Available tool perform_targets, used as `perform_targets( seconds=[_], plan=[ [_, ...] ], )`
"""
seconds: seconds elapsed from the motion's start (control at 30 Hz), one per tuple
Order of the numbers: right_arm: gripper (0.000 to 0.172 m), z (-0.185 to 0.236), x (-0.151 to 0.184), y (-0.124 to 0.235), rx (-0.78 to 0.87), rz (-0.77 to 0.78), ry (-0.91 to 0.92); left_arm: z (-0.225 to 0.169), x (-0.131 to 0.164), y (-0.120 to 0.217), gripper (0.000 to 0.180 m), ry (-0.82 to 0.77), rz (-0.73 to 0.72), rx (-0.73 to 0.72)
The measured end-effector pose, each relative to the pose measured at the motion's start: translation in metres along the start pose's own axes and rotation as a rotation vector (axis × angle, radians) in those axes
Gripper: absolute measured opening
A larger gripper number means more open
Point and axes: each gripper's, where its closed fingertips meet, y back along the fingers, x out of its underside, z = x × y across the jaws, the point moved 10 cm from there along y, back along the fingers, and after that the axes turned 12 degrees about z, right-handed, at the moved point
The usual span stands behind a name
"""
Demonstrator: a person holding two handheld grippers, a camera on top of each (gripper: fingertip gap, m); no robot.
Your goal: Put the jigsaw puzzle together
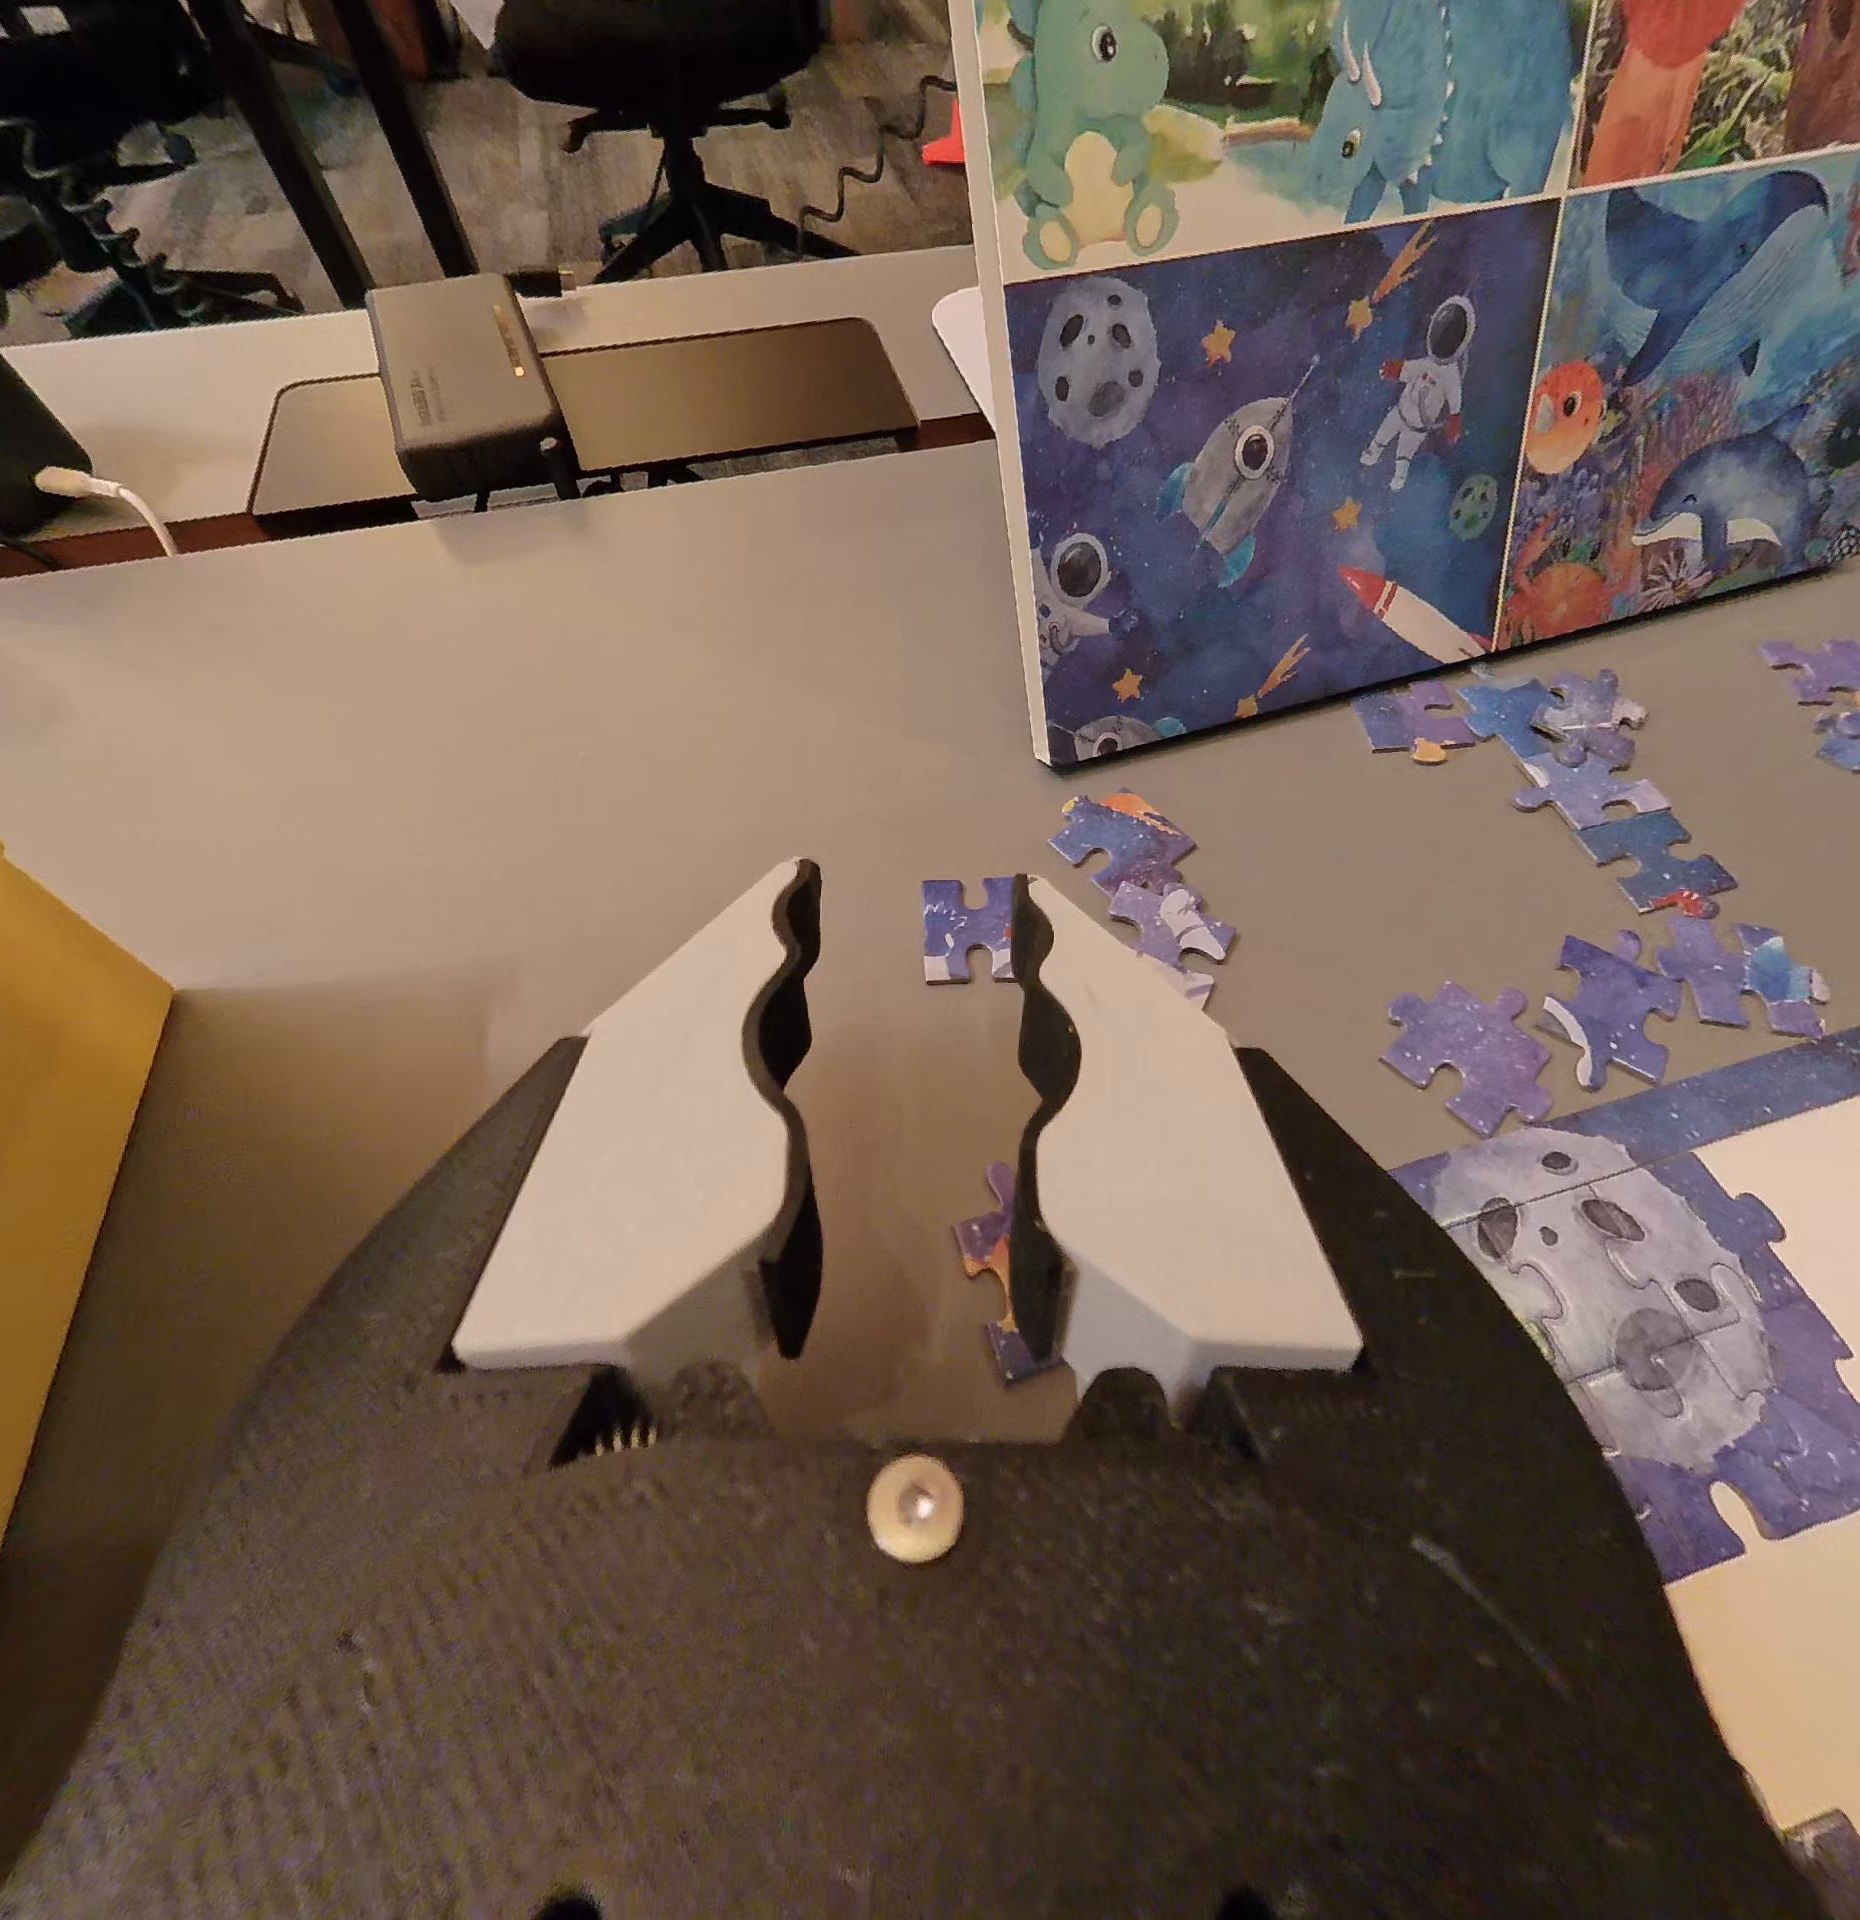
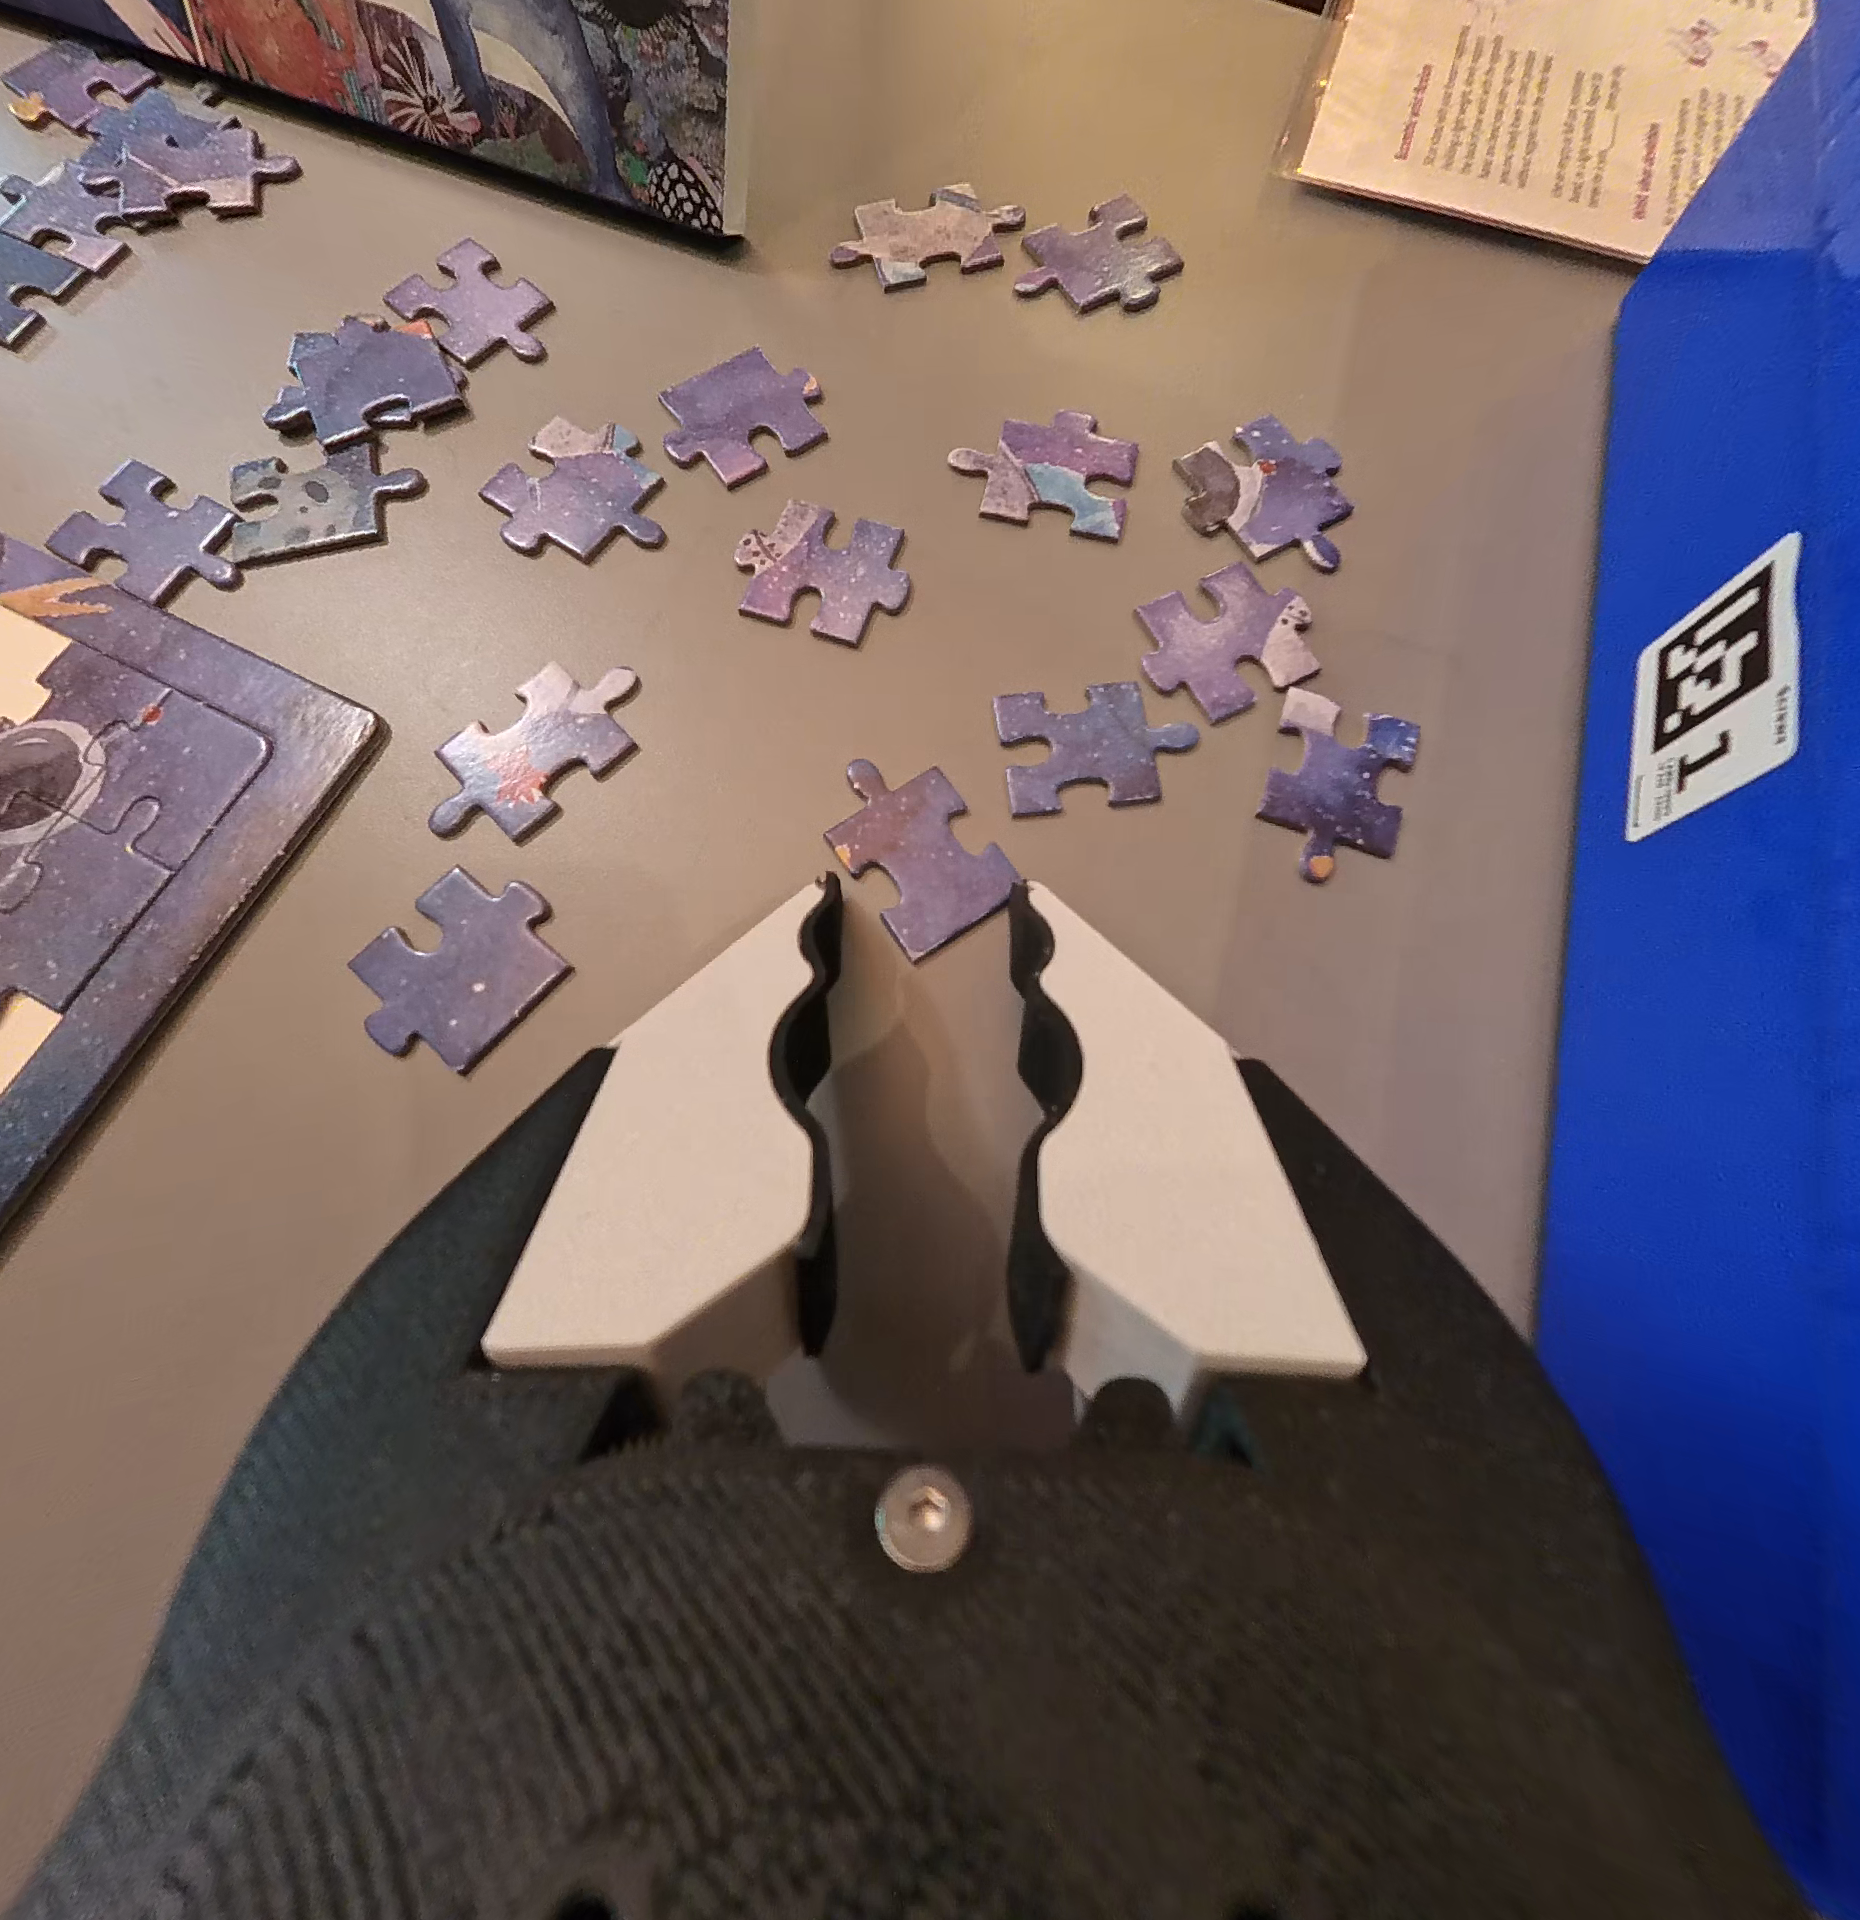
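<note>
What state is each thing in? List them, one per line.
Left gripper: open, nothing held, above the table.
Right gripper: open, nothing held.
Puzzle board: partly filled.
Loose pieces: scattered, flat on the table.
Puzzle box: propped upright.

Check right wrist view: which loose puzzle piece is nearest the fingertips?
The purple starry piece lying flat between the open right gripper's tips; the others lie farther out.

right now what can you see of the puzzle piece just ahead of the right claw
The puzzle piece is a flat cardboard-looking jigsaw piece, purple with pale specks and a small orange mark on one edge. It has a round knob pointing away and lies flat on the grey table, apart from its neighbours. Its near corner sits between the tips of the open right claw, which do not clamp it.
</note>
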Motion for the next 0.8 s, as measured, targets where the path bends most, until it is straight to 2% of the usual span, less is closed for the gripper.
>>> perform_targets(
  seconds=[0.5,0.67,0.8],
  plan=[
    [0.031,0.000,0.000,0.000,0.000,0.000,0.000,-0.002,0.001,-0.005,0.039,-0.001,0.031,0.015],
    [0.031,0.000,0.000,0.000,-0.002,0.000,-0.001,-0.007,0.000,-0.012,0.042,0.006,0.080,0.046],
    [0.031,0.000,0.000,0.001,-0.002,0.000,0.000,-0.005,0.000,-0.025,0.042,0.034,0.188,0.048]
  ],
)
